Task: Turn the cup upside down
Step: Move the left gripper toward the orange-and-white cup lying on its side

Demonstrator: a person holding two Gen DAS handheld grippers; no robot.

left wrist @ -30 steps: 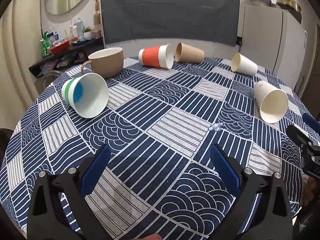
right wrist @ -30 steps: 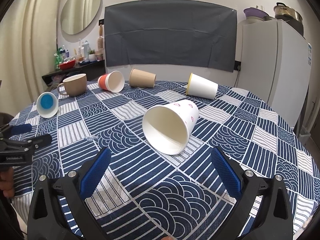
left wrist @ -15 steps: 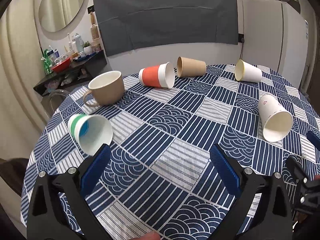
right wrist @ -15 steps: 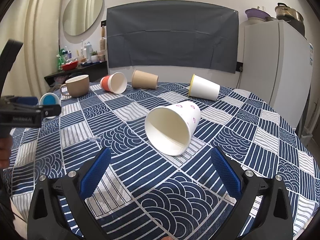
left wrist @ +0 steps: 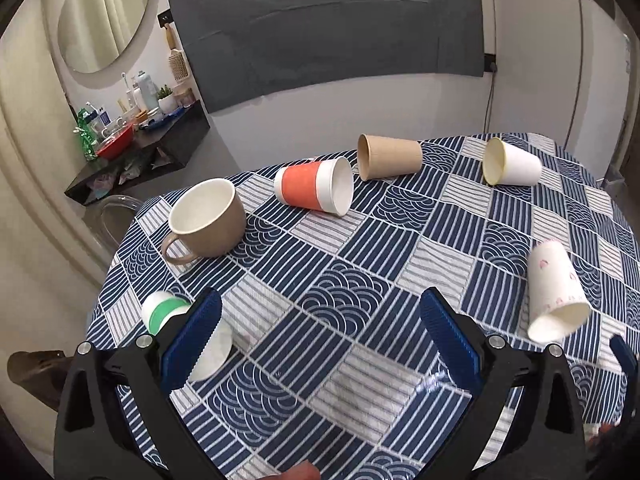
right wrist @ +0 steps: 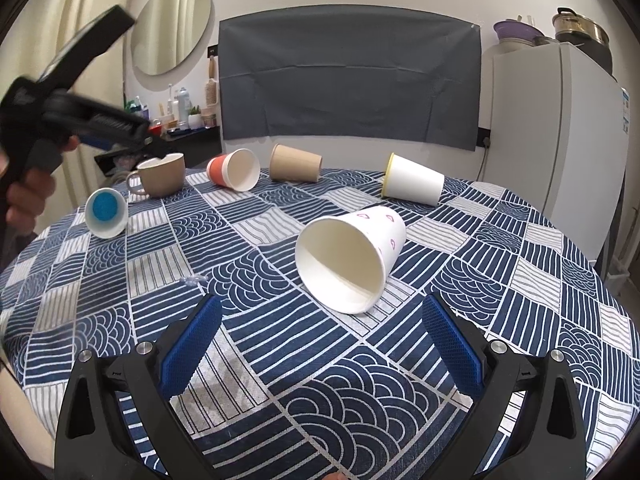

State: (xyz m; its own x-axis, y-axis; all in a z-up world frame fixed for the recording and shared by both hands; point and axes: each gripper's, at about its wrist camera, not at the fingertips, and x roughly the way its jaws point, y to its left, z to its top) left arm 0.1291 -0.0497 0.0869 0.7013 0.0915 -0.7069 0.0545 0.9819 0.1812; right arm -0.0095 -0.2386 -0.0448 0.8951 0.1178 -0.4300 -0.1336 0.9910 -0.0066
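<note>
The pink-print cup [right wrist: 352, 258] lies on its side, mouth toward the wide-open, empty right gripper [right wrist: 320, 346].

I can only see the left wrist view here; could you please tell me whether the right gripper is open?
Observer: Yes, the right gripper is open, with nothing between its fingers.
Operator: Thank you. What is it aimed at?
Observer: The pink-print cup, which lies on its side with its mouth towards the gripper and is not touching it.
Operator: And the cup half hidden at my lower left?
Observer: That green-banded cup lies on its side too. Its inside bottom is blue, and it lies near the mug.
</note>
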